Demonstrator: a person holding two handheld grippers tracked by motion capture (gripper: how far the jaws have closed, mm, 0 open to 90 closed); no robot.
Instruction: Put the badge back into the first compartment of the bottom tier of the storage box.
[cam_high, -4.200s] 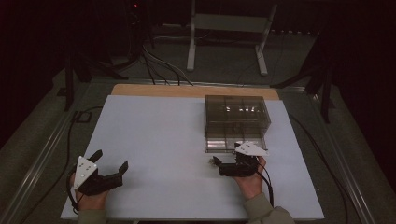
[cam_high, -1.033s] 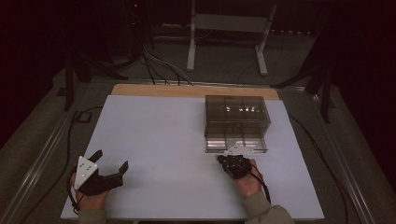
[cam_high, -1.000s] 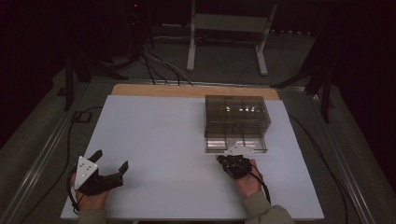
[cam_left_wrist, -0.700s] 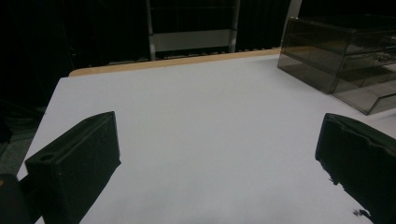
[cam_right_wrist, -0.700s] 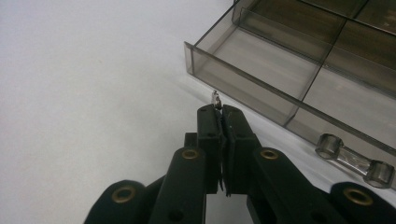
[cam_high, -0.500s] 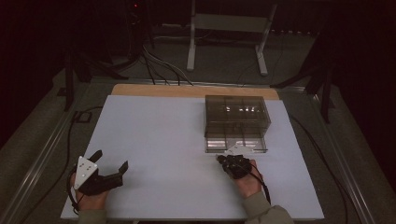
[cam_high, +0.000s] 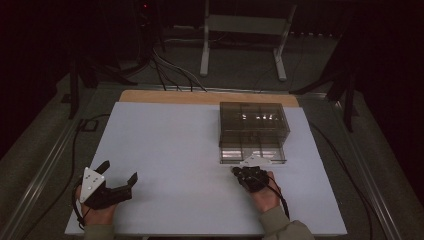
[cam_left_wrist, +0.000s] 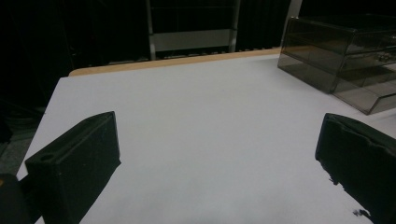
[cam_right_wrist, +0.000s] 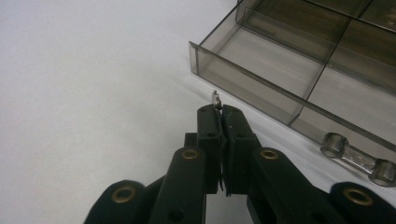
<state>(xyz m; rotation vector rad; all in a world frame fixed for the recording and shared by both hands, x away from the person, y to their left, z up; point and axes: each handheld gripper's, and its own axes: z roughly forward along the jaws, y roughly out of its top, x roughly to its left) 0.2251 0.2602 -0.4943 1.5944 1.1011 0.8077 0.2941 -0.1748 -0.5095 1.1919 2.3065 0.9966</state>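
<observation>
My right claw (cam_right_wrist: 220, 112) is pressed together and pinches a small silvery metal piece (cam_right_wrist: 216, 100), whose tip sticks out just above the closed jaws. In the right gripper view that piece sits over the white desk (cam_right_wrist: 84, 84), just short of the front wall of the pulled-out drawer (cam_right_wrist: 247, 86) of the smoky clear organizer (cam_high: 254, 131). The drawer is split into compartments, and the pinched piece is outside all of them, near the corner of the left one. The drawer's clear handle (cam_right_wrist: 357, 158) lies to the right of my jaws, near them but apart.

From the high view my right claw (cam_high: 248, 174) rests on the desk right in front of the organizer, with my hand (cam_high: 265, 196) behind it. The organizer stands on the right half of the desk, toward the far edge.

My left claw (cam_high: 118, 176) is spread wide with nothing between its jaws; it sits at the near left corner of the desk, well apart from the organizer. In the left gripper view the organizer (cam_left_wrist: 336, 60) shows at the far right
</observation>
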